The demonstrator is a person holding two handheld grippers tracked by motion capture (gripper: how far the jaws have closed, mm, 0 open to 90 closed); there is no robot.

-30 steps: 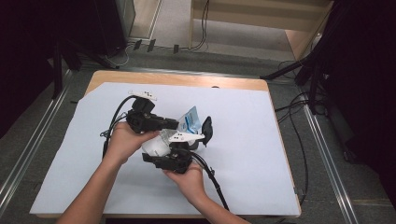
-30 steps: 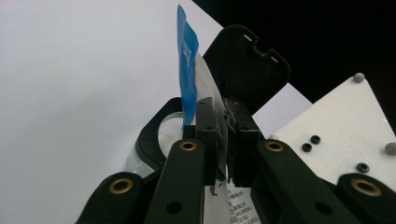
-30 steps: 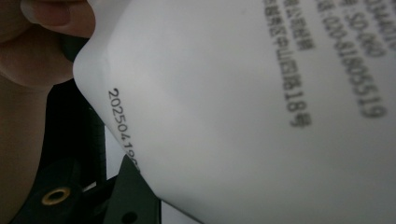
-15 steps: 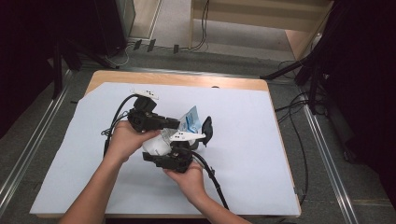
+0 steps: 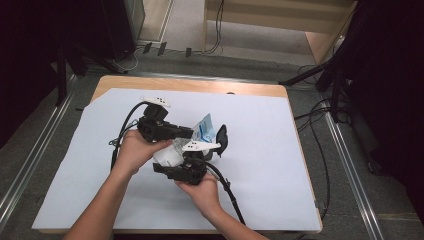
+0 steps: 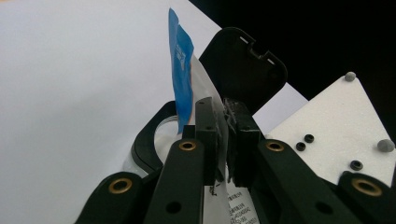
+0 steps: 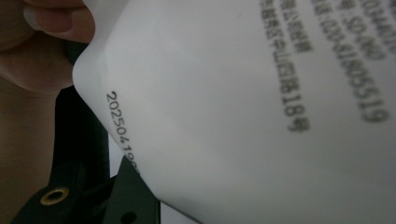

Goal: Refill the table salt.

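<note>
Your wooden tabletop [image 5: 150, 82] carries a white sheet [image 5: 310, 165] that covers nearly all of it, leaving a bare strip of wood along the far edge. Both of your hands meet near the middle of the sheet, a little toward its left side, with wide open room out to the right edge and to both near corners.

Your left gripper [image 5: 192, 133] reaches in from the left; its jaws are pinched together on the blue-and-white wrapper [image 6: 183, 77], whose blue end stands up above the pads. Just beyond it, in the left gripper view, a black hinged lid [image 6: 243, 70] stands raised over a black ring [image 6: 147, 140].

Your right gripper [image 5: 187, 170] sits nearer you, just beside the left one. In its own view a white printed pack [image 7: 243, 107] lies right against the camera; you cannot tell from here whether those jaws press it.
</note>
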